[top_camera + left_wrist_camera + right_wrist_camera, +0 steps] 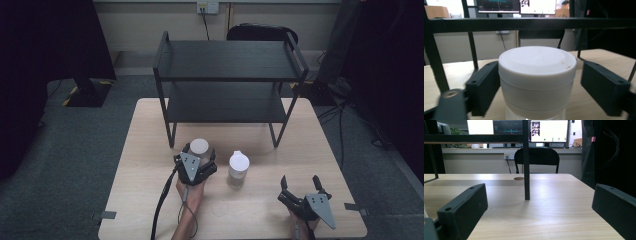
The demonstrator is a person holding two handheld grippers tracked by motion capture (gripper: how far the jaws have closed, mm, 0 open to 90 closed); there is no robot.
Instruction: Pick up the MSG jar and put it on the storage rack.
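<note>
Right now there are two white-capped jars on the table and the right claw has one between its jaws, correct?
Not quite: the left claw has a jar between its jaws, as the left gripper view shows. The right claw stands open on nothing. Two white-capped jars are on the table; the second jar stands free.

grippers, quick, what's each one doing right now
Left gripper: jaws around the white-lidded clear jar, left jaw touching, right jaw apart; not yet gripped.
Right gripper: open, holding nothing, over the light wooden table.
</note>
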